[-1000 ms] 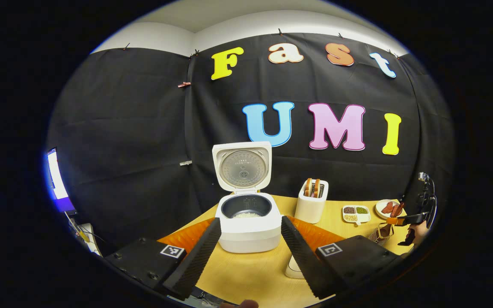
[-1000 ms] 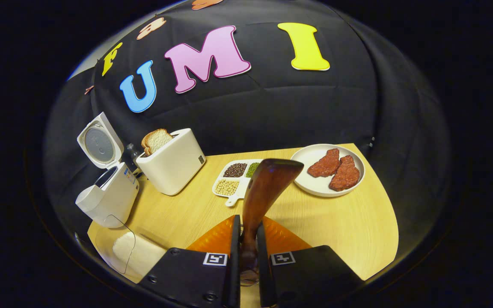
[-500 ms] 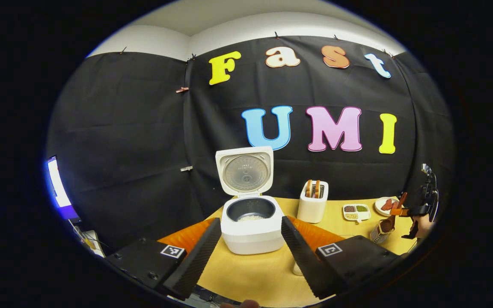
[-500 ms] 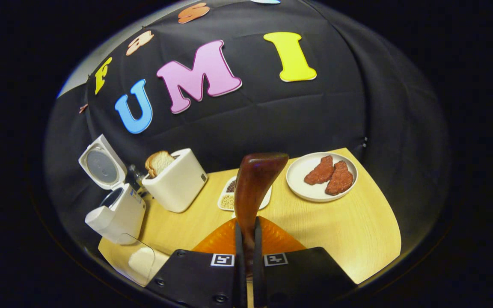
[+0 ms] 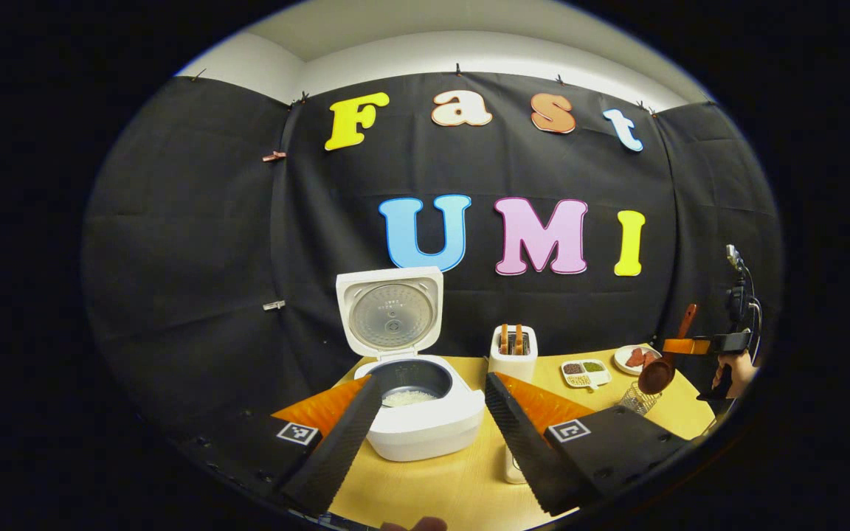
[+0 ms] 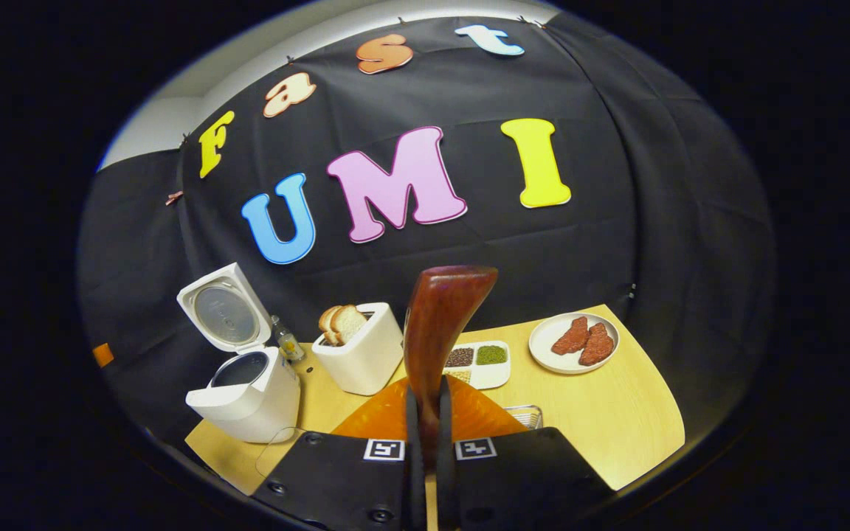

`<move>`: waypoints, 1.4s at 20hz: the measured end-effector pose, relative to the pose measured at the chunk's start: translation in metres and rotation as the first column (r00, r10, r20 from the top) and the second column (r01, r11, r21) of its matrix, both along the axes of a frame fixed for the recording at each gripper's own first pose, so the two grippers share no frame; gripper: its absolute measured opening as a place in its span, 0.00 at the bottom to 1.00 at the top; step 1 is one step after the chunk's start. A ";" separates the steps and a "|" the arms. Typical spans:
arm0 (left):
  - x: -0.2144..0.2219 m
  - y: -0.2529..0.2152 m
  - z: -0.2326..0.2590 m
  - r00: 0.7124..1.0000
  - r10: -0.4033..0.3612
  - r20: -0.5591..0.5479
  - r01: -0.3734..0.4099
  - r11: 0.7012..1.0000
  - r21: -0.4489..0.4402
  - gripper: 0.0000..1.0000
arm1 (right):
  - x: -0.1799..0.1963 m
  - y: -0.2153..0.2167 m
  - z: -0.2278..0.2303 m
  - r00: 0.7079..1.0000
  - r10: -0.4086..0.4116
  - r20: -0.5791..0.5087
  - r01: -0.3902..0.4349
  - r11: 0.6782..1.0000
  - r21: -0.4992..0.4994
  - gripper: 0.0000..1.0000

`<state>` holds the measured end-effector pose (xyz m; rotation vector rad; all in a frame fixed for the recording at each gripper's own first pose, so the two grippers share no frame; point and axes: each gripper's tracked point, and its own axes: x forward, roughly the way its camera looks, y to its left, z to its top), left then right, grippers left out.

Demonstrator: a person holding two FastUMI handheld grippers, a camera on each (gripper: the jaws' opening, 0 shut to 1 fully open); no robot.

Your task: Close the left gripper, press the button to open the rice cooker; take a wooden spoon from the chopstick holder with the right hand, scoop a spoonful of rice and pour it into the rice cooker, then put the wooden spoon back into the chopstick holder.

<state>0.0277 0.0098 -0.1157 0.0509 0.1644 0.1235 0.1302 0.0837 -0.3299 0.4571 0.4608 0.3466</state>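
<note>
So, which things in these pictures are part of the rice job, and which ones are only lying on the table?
Part of the job:
- rice cooker, lid open, rice inside
- wooden spoon, clamped in the right hand-held gripper
- wire chopstick holder
- left hand-held gripper, open

Only lying about:
- toaster with bread
- divided dish of beans
- plate with meat
- small bottle
</note>
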 end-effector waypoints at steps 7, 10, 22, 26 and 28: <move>0.008 0.033 -0.008 0.994 -0.107 -0.011 0.107 0.994 -0.012 0.97 | -0.043 0.103 -0.006 0.996 0.091 0.015 -0.089 0.990 -0.107 0.10; 0.011 0.040 -0.010 0.990 -0.141 -0.012 0.141 0.990 -0.029 0.97 | -0.050 0.129 -0.035 0.996 0.095 0.003 -0.092 0.969 -0.230 0.10; 0.030 0.067 -0.027 0.980 -0.189 -0.056 0.187 0.981 -0.047 0.97 | -0.044 0.180 -0.106 0.994 0.053 -0.097 -0.086 0.924 -0.374 0.10; 0.030 0.070 -0.032 0.981 -0.187 -0.059 0.183 0.980 -0.075 0.98 | -0.064 0.202 -0.113 0.978 0.043 -0.203 -0.085 0.976 -0.200 0.10; 0.026 0.071 -0.030 0.981 -0.186 -0.052 0.181 0.980 -0.078 0.98 | -0.071 0.206 -0.114 0.967 0.008 -0.253 -0.037 0.993 -0.112 0.11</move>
